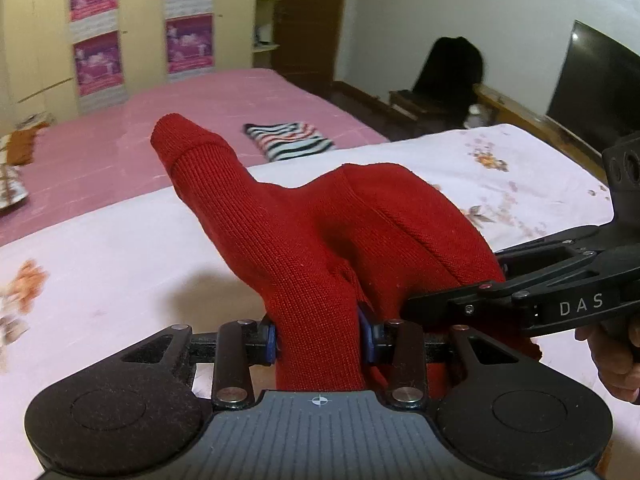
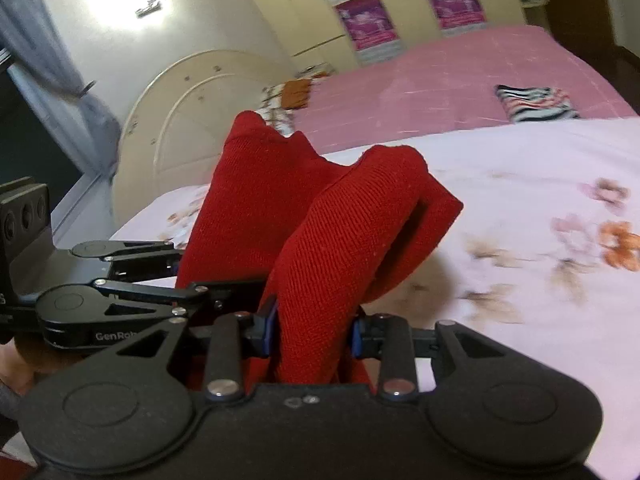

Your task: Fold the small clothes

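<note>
Both grippers — left (image 1: 320, 336), right (image 2: 312, 332) — clenched the red knit garment (image 1: 320, 232), its sleeve apparently angled up-left, away.

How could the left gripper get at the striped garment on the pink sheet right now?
Probably not yet: the left gripper is shut on the red knit garment, and the folded striped garment lies far across the bed.

Between the blue-padded jaws of the black left gripper (image 1: 320, 338) sits a plain red knit garment (image 1: 320, 232). Beyond the jaws lies a pale pink sheet (image 1: 520, 168) with orange-and-brown flowers, then a pink bedspread (image 1: 200, 120) carrying a black, white and red striped garment (image 1: 290, 140).
</note>
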Tool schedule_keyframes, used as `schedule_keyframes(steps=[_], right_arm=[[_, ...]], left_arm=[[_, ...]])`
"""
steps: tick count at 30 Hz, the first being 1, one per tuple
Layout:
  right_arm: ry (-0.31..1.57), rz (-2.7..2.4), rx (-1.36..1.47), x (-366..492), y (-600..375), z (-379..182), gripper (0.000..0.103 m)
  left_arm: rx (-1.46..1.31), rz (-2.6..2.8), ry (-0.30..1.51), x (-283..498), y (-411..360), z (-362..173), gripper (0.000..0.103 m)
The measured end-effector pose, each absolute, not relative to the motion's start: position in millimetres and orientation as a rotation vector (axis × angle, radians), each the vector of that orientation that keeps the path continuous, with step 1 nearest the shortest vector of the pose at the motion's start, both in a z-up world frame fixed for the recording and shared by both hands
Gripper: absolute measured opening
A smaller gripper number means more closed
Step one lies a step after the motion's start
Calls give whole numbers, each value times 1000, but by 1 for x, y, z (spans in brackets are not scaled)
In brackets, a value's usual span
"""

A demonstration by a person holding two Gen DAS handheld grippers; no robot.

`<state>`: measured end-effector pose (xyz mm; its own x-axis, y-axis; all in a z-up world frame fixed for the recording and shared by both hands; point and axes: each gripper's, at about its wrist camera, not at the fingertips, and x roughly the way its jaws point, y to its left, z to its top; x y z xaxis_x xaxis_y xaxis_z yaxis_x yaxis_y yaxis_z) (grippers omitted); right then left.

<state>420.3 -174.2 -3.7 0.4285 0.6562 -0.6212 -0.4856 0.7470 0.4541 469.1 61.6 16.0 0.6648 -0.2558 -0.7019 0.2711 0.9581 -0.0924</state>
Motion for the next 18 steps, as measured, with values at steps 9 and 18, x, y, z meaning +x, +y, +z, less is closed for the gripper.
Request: schedule_keyframes(steps=[9,18], right_arm=[[913,842,178,403,-88,-4,33],[1004,854,149,400,-32,-36,32]], left_arm=[[-8,-167,831,421,143,8,38],[-51,-144,959,419,189,-47,38]])
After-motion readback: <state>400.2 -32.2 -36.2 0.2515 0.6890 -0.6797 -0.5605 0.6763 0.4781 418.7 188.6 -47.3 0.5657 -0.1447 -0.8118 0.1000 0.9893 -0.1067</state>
